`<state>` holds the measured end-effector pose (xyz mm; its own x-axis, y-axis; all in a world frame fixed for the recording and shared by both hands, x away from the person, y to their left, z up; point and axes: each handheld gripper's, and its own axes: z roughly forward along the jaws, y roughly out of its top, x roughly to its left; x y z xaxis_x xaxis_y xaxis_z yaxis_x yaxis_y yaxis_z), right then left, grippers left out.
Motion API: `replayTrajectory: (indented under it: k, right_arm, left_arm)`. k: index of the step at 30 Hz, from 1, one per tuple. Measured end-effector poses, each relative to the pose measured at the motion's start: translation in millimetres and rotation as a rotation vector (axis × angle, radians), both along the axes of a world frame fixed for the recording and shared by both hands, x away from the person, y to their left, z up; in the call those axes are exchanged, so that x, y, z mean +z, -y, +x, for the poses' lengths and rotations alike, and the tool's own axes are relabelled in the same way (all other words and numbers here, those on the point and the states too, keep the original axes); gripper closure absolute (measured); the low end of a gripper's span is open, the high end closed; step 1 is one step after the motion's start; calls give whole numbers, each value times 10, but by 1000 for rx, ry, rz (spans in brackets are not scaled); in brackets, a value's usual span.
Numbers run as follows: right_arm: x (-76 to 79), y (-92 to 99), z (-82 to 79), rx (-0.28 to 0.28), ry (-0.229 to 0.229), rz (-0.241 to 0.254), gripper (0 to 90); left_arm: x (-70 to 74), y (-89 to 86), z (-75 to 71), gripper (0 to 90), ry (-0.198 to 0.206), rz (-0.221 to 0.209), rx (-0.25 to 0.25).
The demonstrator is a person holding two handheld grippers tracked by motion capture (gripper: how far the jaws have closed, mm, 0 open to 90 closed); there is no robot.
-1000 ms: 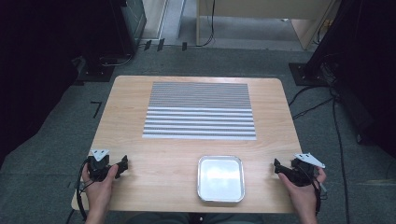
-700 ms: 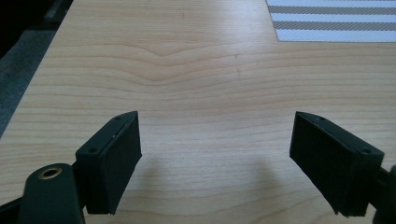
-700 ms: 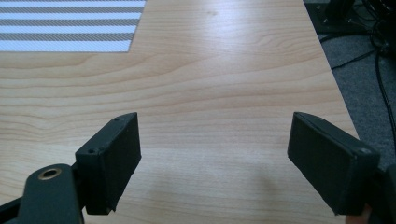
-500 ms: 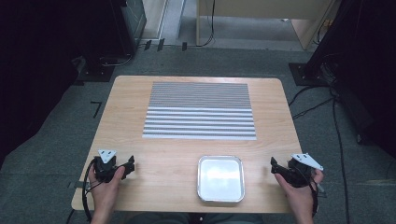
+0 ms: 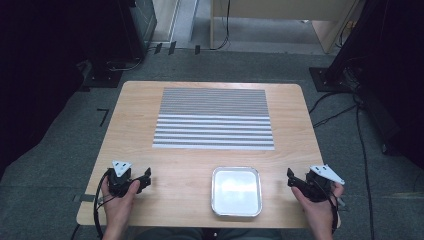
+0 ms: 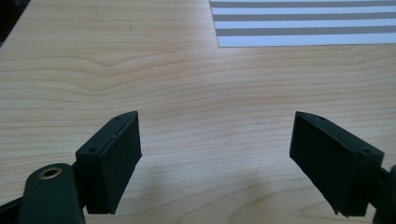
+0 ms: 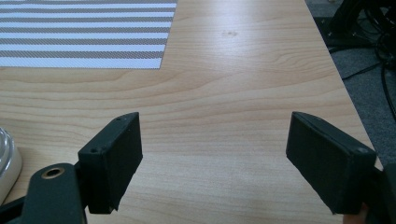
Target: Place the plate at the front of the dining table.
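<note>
The tray (image 5: 236, 191), a shallow square metal one, lies empty near the front edge of the desk (image 5: 135, 125), between the two tools and touched by neither. It sits well to the right of the left tool (image 5: 146, 178) and nearer to the left of the right tool (image 5: 291, 179); a pale rounded corner of it (image 7: 7, 161) shows beside the right tool's left jaw in the right gripper view. Ahead of both tools, farther up the desk, lies the striped mat (image 5: 214, 119), flat and squared to the desk edges.

Both tools are released: in each gripper view the two black jaws stand wide apart with bare wood between them. Each is held low over the front corners of the desk, pointing forward.

This looks like the opening step, hands poised and nothing yet picked up. The next move would probably call for one tool (the right is closer) to swing inward to the tray's rim and clamp its thin raised lip, which needs the jaws brought low and level with the desk.

Whether the tools rest on the wood or hover just above it is hard to tell. The tray's surface is washed out by glare, and the person's forearms are cut off at the bottom of the high view.
</note>
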<state>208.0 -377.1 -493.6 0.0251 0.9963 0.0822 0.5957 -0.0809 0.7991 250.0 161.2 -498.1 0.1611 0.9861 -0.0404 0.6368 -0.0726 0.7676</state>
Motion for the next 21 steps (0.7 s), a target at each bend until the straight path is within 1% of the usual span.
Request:
replayTrajectory:
  k: [1,3,6,8,14,19,21]
  right_arm:
    - [3,-3,-2,1,1,1,183]
    - [10,-12,-8,2,4,1,183]
    - [17,-20,-13,-1,6,-2,181]
    - [38,-34,-27,-7,11,5,181]
    - [68,-79,-46,4,23,8,181]
    - [80,-126,-55,15,27,5,182]
    - [85,-143,-62,18,29,5,181]
  left_arm:
    - [0,0,0,165,0,0,0]
    - [4,39,-9,166,-2,-18,-12]
    - [6,71,-18,166,0,-17,-17]
    - [8,100,-25,166,2,-20,-23]
    - [9,212,-53,165,4,-21,-48]
    - [6,272,-68,166,4,-17,-61]
    - [4,293,-74,166,6,-23,-64]
